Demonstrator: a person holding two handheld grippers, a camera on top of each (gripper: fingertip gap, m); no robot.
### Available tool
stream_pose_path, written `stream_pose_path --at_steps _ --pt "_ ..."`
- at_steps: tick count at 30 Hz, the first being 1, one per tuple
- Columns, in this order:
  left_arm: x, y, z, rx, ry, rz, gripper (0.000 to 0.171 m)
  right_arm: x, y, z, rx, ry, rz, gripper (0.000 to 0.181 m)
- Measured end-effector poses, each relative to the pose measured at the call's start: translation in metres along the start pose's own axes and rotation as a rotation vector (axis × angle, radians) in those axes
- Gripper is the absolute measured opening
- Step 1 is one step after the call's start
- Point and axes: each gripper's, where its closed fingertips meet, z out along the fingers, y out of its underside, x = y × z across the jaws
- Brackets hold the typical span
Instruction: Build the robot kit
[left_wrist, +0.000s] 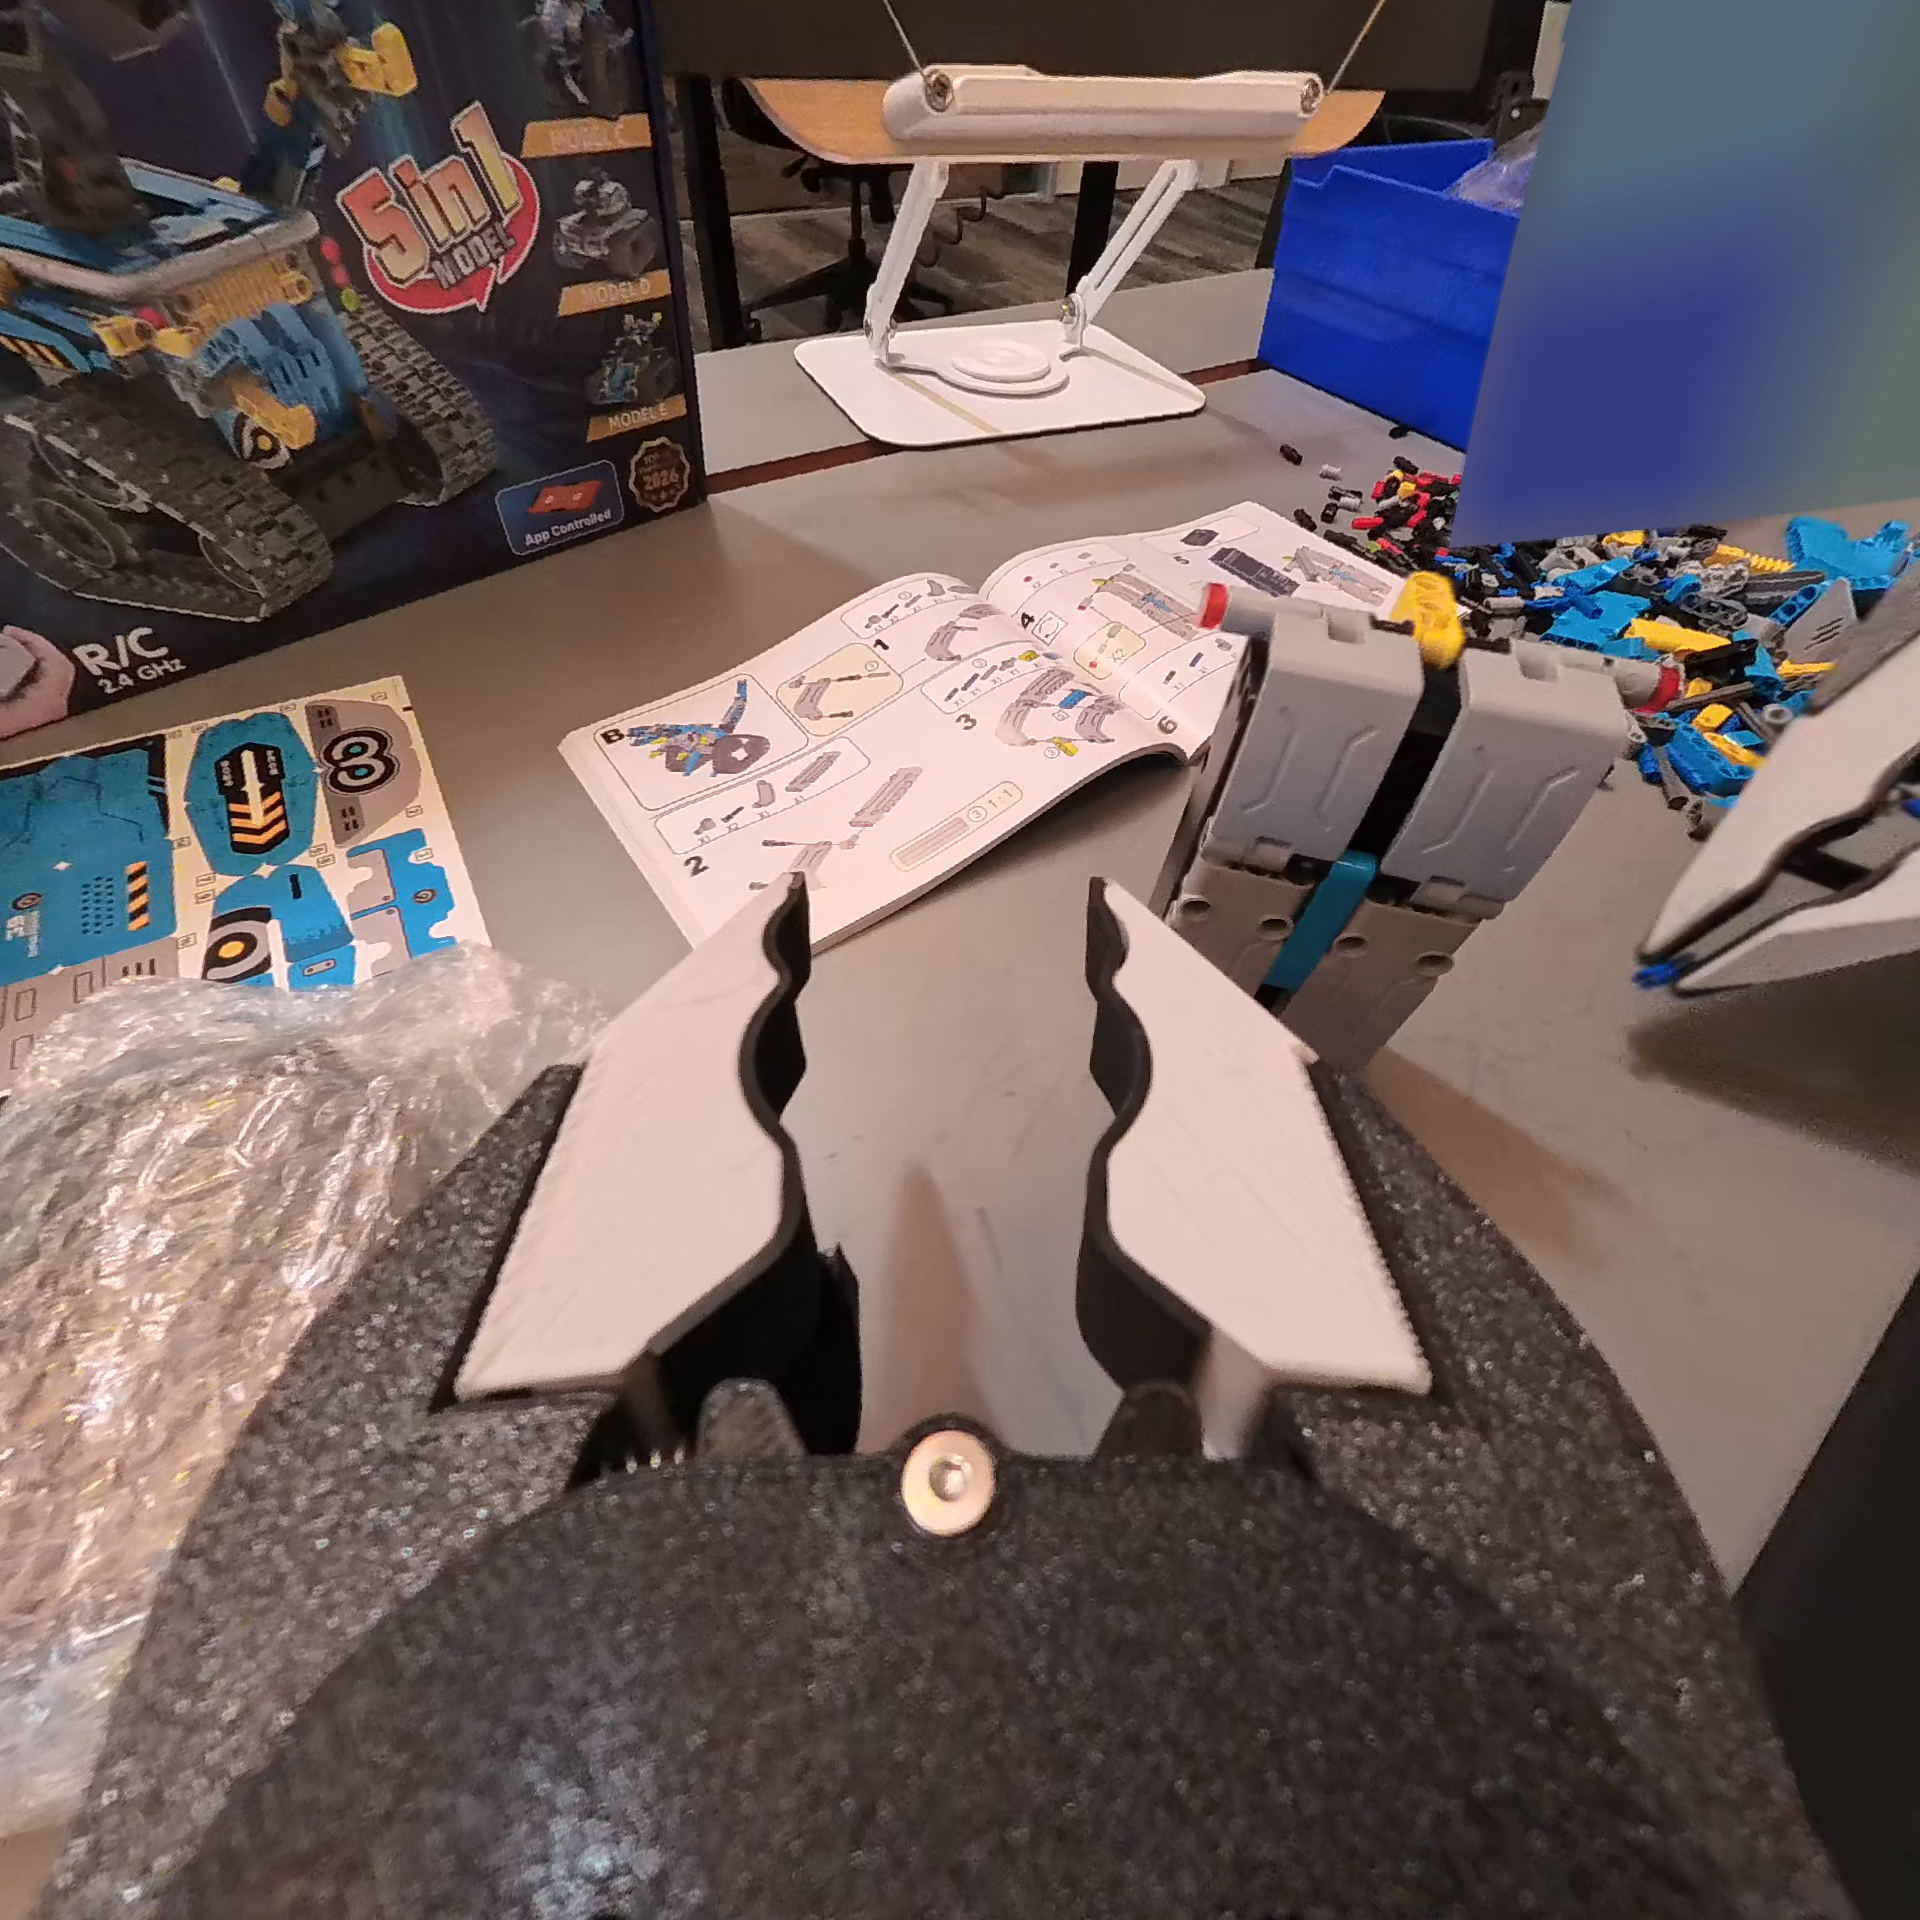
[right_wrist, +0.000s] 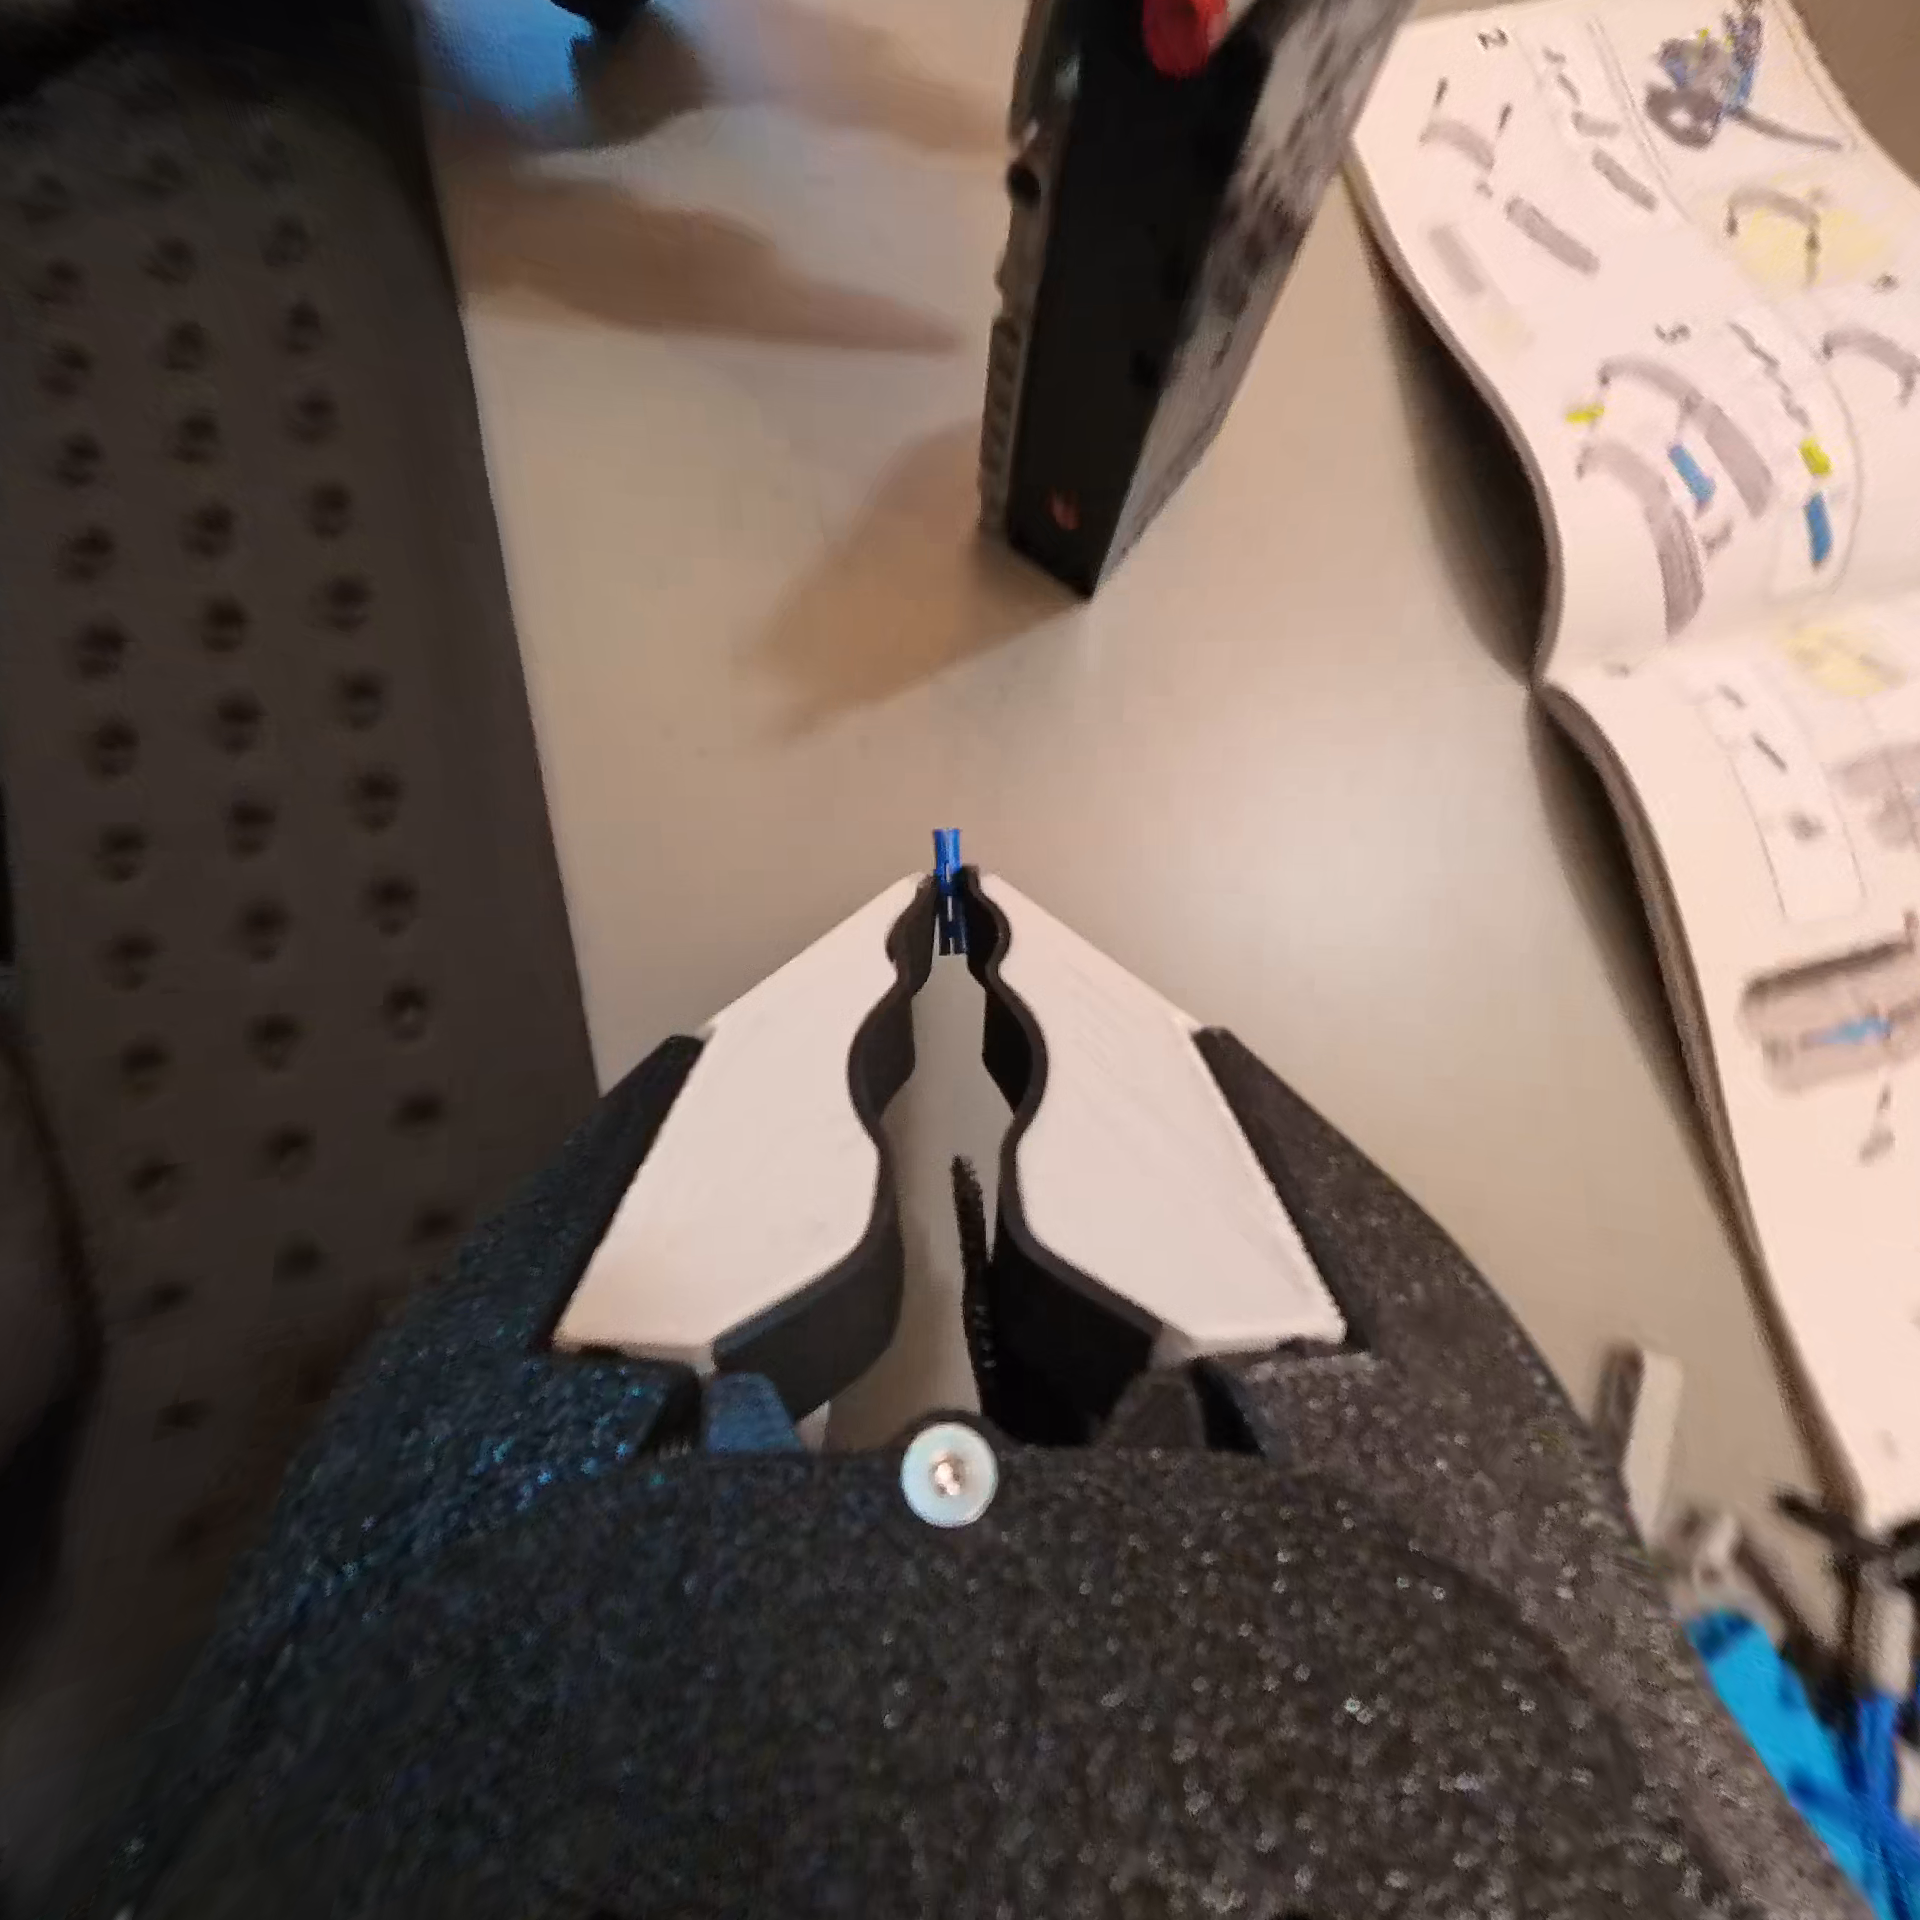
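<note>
My left gripper is open and empty, low over the grey table, just left of a grey block assembly that stands upright with a blue part low in its middle and a yellow piece on top. My right gripper is shut on a small blue pin that sticks out past the fingertips. It also shows at the right edge of the left wrist view. The same assembly appears dark and blurred in the right wrist view, ahead of the right gripper.
An open instruction booklet lies behind the left gripper and shows in the right wrist view. A sticker sheet, bubble wrap, the kit's box, a white stand, a blue bin and a heap of loose parts surround it. The grippers' ends are close to 20 cm from one another.
</note>
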Motion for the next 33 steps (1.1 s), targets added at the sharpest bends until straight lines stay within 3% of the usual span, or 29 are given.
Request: stream_pose_path --at_steps 3,6,14,20,24,27,30,33 --pt "-0.002 -0.001 -0.001 0.005 0.004 -0.019 0.053 -0.005 -0.014 0.023 -0.019 -0.034 -0.077 0.003" --pt "-0.004 0.000 -0.001 0.003 0.011 -0.040 0.053 -0.007 -0.008 0.038 -0.073 -0.030 -0.126 0.004" --pt "-0.004 0.001 0.000 -0.001 0.026 -0.062 0.053 -0.005 -0.009 0.039 -0.011 -0.005 -0.105 0.005" --pt "-0.004 0.002 0.001 -0.006 0.017 -0.057 0.053 -0.001 -0.009 0.033 0.006 0.013 -0.075 0.020" --pt "-0.005 0.003 0.001 -0.012 0.013 -0.052 0.053 0.005 -0.016 0.013 0.083 0.041 -0.056 0.020" --pt "-0.005 0.003 0.001 -0.010 0.012 -0.056 0.053 0.030 -0.008 -0.016 0.116 0.116 0.005 0.020" --pt "-0.005 0.003 0.001 -0.011 0.015 -0.058 0.053 0.077 0.023 -0.058 0.087 0.269 0.108 0.019" --pt "-0.004 0.003 0.001 -0.009 0.015 -0.054 0.053 0.123 0.074 -0.107 -0.005 0.432 0.254 0.021"
